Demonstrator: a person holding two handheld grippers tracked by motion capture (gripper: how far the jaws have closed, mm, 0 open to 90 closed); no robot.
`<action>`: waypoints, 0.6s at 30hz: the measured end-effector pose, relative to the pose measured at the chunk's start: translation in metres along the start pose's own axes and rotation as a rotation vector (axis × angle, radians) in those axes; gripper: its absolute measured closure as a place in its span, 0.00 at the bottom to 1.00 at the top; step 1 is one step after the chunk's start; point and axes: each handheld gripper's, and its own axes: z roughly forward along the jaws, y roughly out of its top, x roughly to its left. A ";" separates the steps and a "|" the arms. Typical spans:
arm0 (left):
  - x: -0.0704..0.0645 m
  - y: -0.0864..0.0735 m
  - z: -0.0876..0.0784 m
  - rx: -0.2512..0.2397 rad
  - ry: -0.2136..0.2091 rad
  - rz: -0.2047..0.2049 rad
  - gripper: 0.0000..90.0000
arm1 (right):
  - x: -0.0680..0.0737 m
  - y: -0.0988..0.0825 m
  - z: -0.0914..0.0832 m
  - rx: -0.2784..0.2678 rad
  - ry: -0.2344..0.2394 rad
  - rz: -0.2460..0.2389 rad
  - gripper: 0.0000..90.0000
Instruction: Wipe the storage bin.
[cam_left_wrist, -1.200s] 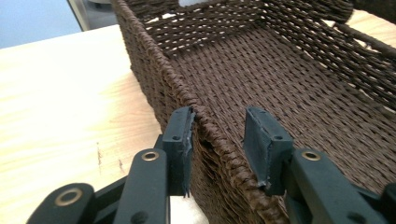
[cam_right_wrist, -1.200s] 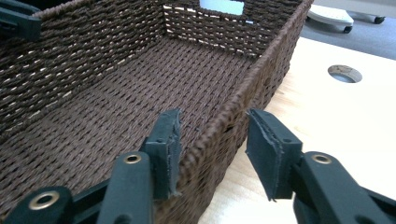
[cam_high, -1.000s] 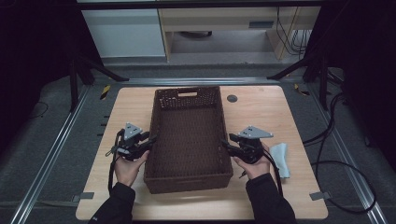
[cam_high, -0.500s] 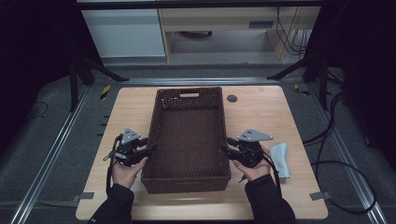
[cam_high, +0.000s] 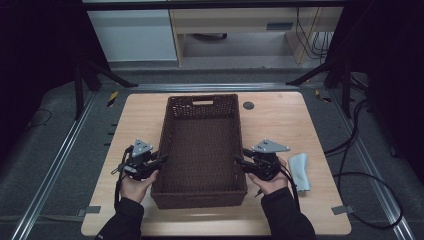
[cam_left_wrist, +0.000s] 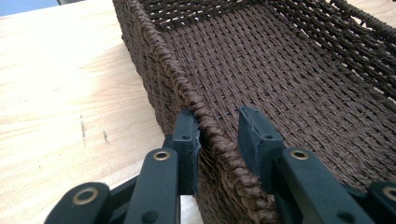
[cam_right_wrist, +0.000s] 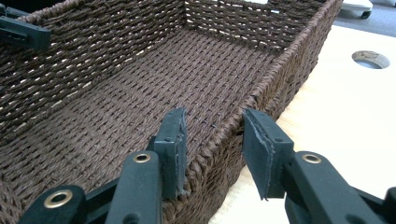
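The wicker basket (cam_high: 202, 145) sits mid-table with its long axis running away from you, and each of your hands is at one long wall near the end closest to you, so the coming move turns on both rims being caught evenly.

Your left gripper (cam_left_wrist: 219, 135) straddles the left rim; its jaws have just been closing, and the outer pad touches the braid while the inner one stands a little off it (so not pinched yet, as far as this angle lets me judge).

Your right gripper (cam_right_wrist: 212, 149) straddles the right rim the same way, half open, inner pad against the weave and outer pad clear of the wall.
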 end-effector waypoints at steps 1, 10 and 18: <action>-0.001 -0.001 -0.001 0.004 0.003 0.003 0.76 | 0.001 0.000 -0.001 0.001 0.002 -0.002 0.67; -0.003 -0.001 -0.002 0.007 0.011 0.019 0.74 | -0.009 0.007 -0.016 -0.072 0.009 0.015 0.52; -0.002 -0.002 -0.002 0.000 0.006 0.023 0.74 | -0.044 0.000 -0.036 -0.092 -0.096 0.055 0.44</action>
